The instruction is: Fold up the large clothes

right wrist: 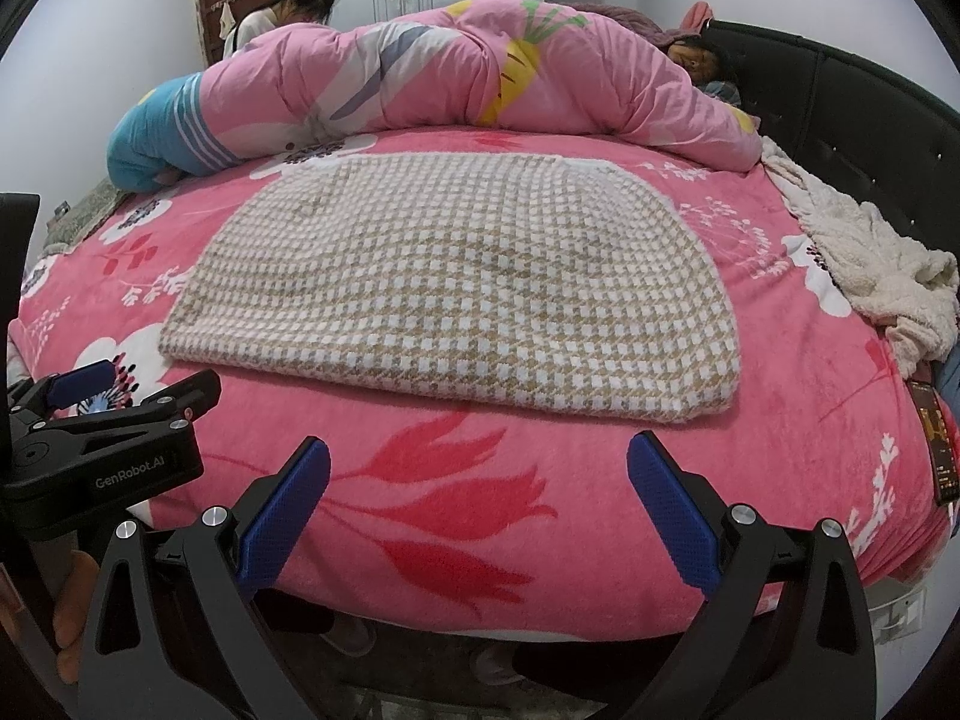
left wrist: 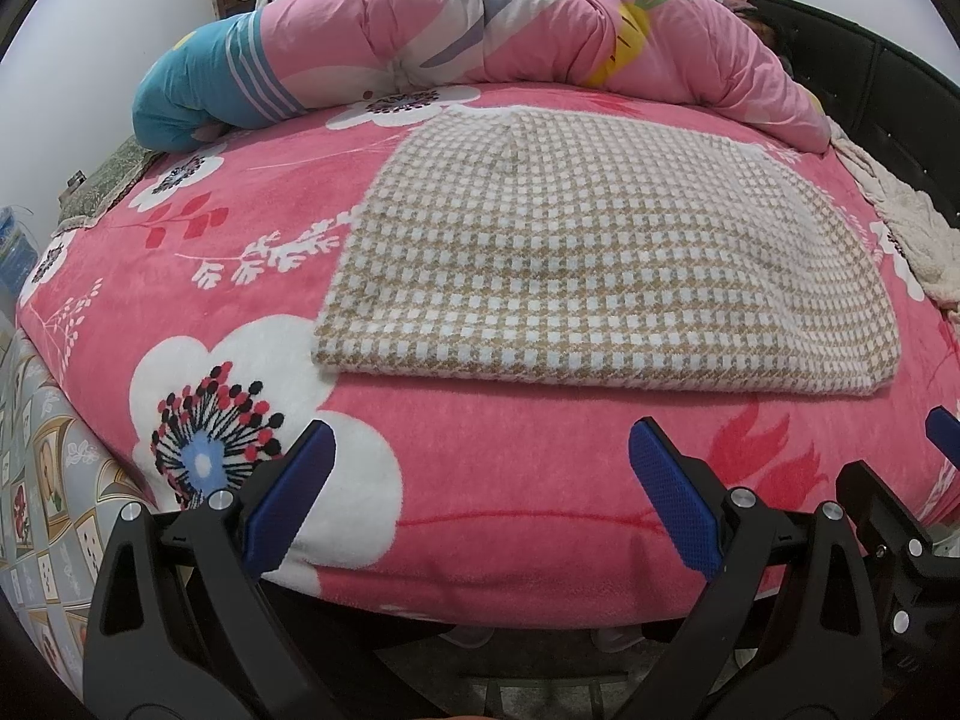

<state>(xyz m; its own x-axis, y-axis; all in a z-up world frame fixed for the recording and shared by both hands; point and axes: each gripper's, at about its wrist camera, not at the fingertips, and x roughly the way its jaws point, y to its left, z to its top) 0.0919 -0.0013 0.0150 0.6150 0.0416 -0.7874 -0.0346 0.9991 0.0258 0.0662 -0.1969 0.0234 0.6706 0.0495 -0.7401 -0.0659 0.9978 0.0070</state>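
Observation:
A beige and white houndstooth garment point(left wrist: 600, 252) point(right wrist: 456, 294) lies folded flat in a neat block on the pink flowered bed cover point(left wrist: 252, 222) point(right wrist: 540, 492). My left gripper point(left wrist: 480, 450) hovers open over the bed's near edge, short of the garment's front edge, with nothing between its blue pads point(left wrist: 288, 504). My right gripper point(right wrist: 477, 468) is also open and empty, just in front of the garment's near edge. The left gripper's body point(right wrist: 102, 450) shows at the left of the right wrist view; a blue pad of the right gripper point(left wrist: 945, 441) peeks in at the right of the left wrist view.
A rolled pink quilt point(left wrist: 480, 36) point(right wrist: 456, 66) lies across the far side of the bed, with a person point(right wrist: 696, 57) lying under it. Another person point(right wrist: 294, 6) stands behind. A cream fleece blanket point(right wrist: 864, 264) and black headboard point(right wrist: 870, 120) are on the right. A phone point(right wrist: 936, 444) lies at the bed's right edge.

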